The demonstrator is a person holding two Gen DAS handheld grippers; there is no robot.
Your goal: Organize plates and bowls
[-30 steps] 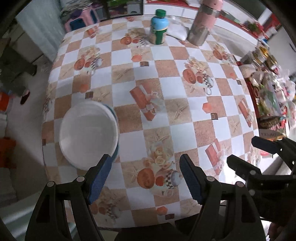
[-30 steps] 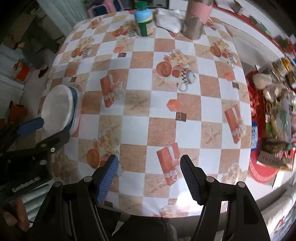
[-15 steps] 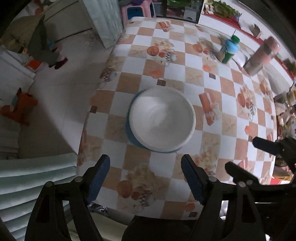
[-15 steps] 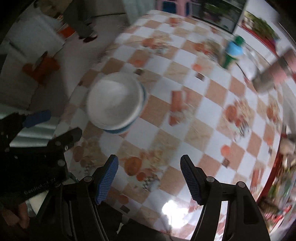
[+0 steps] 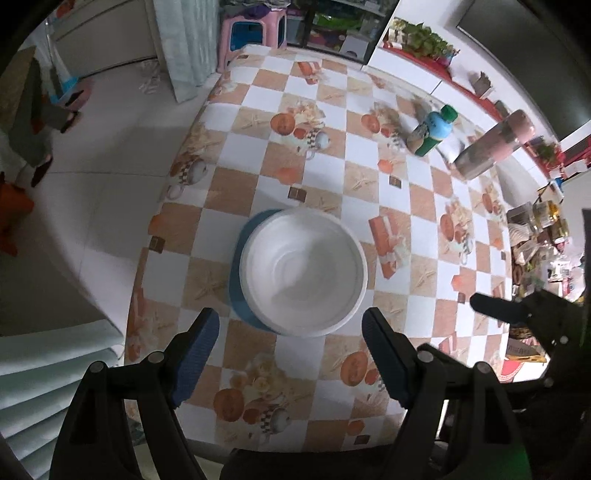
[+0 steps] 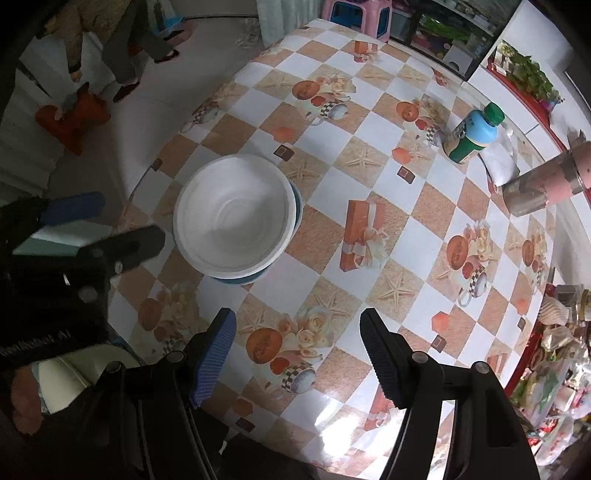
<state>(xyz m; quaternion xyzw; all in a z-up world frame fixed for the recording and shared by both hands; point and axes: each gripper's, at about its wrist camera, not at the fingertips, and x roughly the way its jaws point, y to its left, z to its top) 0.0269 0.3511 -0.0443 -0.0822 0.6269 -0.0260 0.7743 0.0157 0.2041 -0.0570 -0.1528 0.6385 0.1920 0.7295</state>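
Jaws: left gripper (image 5: 290, 338) and right gripper (image 6: 297, 341) both spread wide, empty.
Stack: white bowl (image 5: 303, 271) nested on blue plate (image 5: 236, 284).
Advice: approach bowl rim squarely; lift straight.

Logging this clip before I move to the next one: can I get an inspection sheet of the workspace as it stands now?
Surface: round table under a checked cloth printed with teapots and gift boxes.
Job's things: white bowl sits on a blue plate near the table's edge; the bowl's rim looks doubled, so possibly more than one bowl.
Clutter: green-capped bottle, pink and steel flask, crumpled white packet at the far side.
Grippers: left tongs open, lined up on the bowl, not touching; right tongs open above bare cloth.
Cables: nothing seen.
Surroundings: pink stool, tiled floor, crowded red shelf, a person's legs.
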